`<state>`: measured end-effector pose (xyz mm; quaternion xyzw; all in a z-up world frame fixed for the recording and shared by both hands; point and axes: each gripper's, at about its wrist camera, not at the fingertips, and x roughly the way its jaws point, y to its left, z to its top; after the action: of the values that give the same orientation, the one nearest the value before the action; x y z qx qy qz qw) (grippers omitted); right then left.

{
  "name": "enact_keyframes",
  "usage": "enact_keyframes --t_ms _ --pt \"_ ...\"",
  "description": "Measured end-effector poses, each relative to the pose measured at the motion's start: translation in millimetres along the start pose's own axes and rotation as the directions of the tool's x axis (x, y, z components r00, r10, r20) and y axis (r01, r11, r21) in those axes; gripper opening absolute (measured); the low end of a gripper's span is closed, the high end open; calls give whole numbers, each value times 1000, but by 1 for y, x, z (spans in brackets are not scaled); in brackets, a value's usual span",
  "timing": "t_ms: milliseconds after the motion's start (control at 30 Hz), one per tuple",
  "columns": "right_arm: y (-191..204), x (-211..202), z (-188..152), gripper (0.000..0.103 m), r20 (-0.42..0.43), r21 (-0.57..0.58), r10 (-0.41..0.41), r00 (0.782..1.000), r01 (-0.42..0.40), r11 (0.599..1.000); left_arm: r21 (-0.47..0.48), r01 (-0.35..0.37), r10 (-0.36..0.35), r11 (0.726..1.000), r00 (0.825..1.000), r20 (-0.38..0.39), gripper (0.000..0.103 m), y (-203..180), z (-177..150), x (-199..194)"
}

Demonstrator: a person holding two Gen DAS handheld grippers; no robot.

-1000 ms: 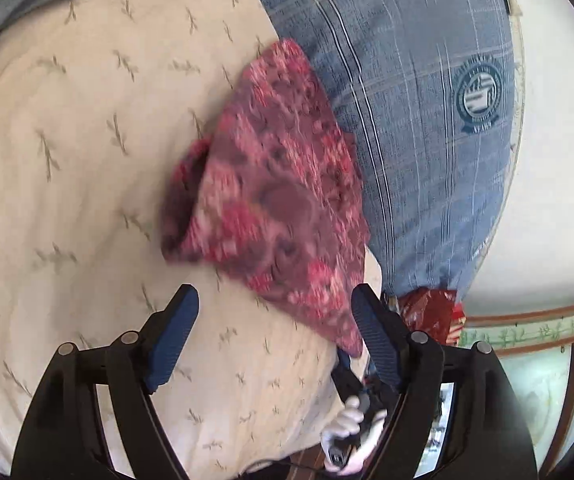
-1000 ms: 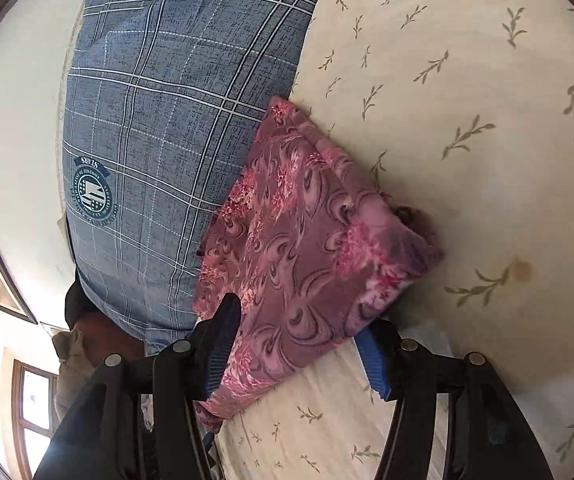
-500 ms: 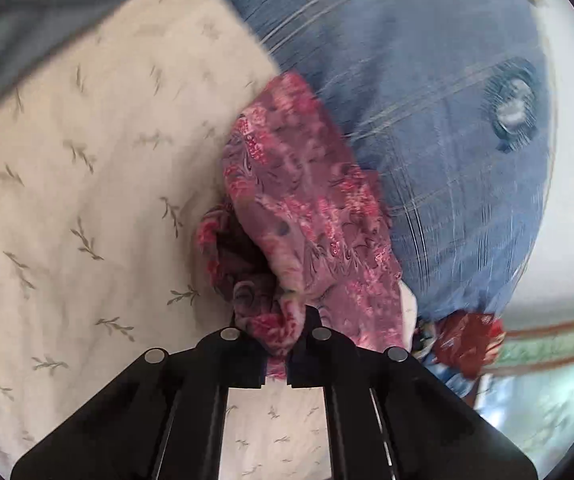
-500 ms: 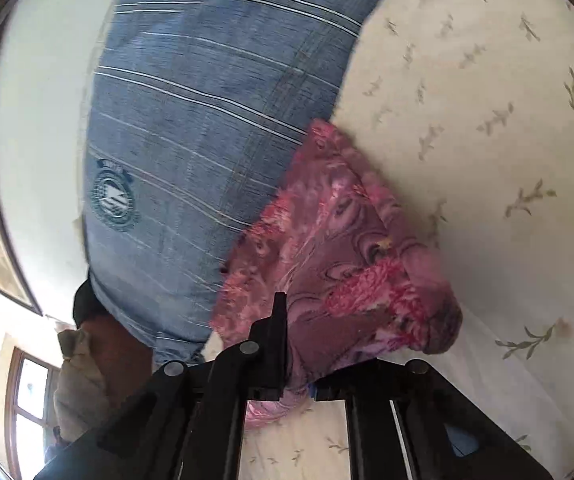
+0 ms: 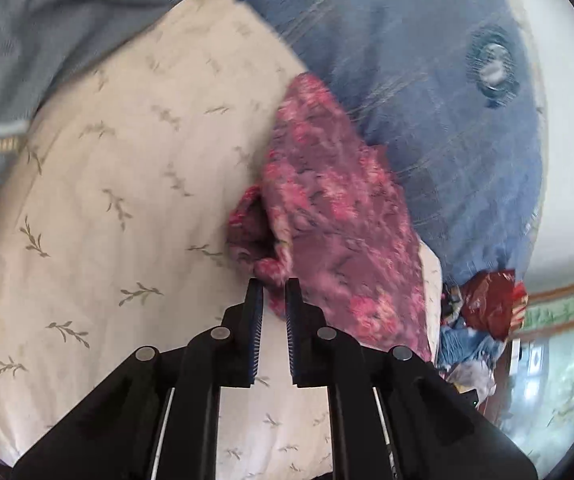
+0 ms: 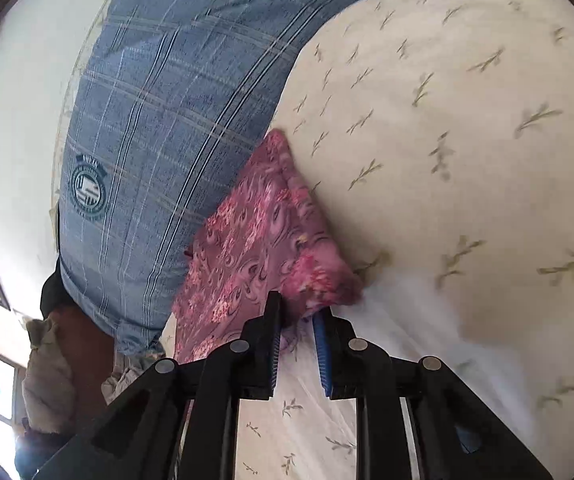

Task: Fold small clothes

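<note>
We're over the cream sheet (image 5: 119, 200) with its little leaf sprigs, filling the left and centre of the left wrist view and the right half of the right wrist view (image 6: 447, 160). Next biggest, the blue plaid pillow (image 6: 159, 120), running down the left of the right wrist view with a round crest badge on it; in the left wrist view it takes the upper right (image 5: 427, 80). A grey-blue fabric (image 5: 7, 60) sits in the upper left there, blurred.

Now the one we care about: the pink floral garment (image 5: 335, 216), folded into a wedge, lying on the sheet right along the pillow's edge, centre of both views (image 6: 255, 248).

Our left gripper (image 5: 274, 286) has its jaws drawn in narrow with a small gap, tips right at the garment's near bunched corner; with the blur we can't quite tell if cloth is pinched between them. Our right gripper (image 6: 297, 310) is narrow too, and the garment's near edge dips between its blue-padded fingers (image 6: 321, 344), so it looks gripped.

Smallest bit: a red crumpled wrapper (image 5: 491, 300) at the lower right of the left wrist view.
</note>
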<state>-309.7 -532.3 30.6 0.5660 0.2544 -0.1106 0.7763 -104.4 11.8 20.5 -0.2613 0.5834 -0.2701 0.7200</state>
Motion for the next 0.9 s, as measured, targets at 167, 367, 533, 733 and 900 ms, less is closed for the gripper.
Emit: enact_keyframes --t_ms 167,367,533,733,900 --pt "64 3 -8 18 32 -252 47 998 -38 967 188 55 -58 981 998 12 33 -71 4 8" --pt "125 66 -44 18 -56 -481 35 998 -57 875 276 -49 69 960 996 -64 53 -102 -4 85" --pt "101 115 -98 15 -103 -633 -104 989 15 774 441 -148 159 885 987 11 49 -94 -40 106" --pt "96 81 -50 19 -12 -530 -73 997 56 846 385 -83 77 919 997 31 49 -90 -15 57" --pt "49 100 -23 13 -21 -450 -203 979 172 876 289 -188 202 939 979 -21 61 -47 0 80"
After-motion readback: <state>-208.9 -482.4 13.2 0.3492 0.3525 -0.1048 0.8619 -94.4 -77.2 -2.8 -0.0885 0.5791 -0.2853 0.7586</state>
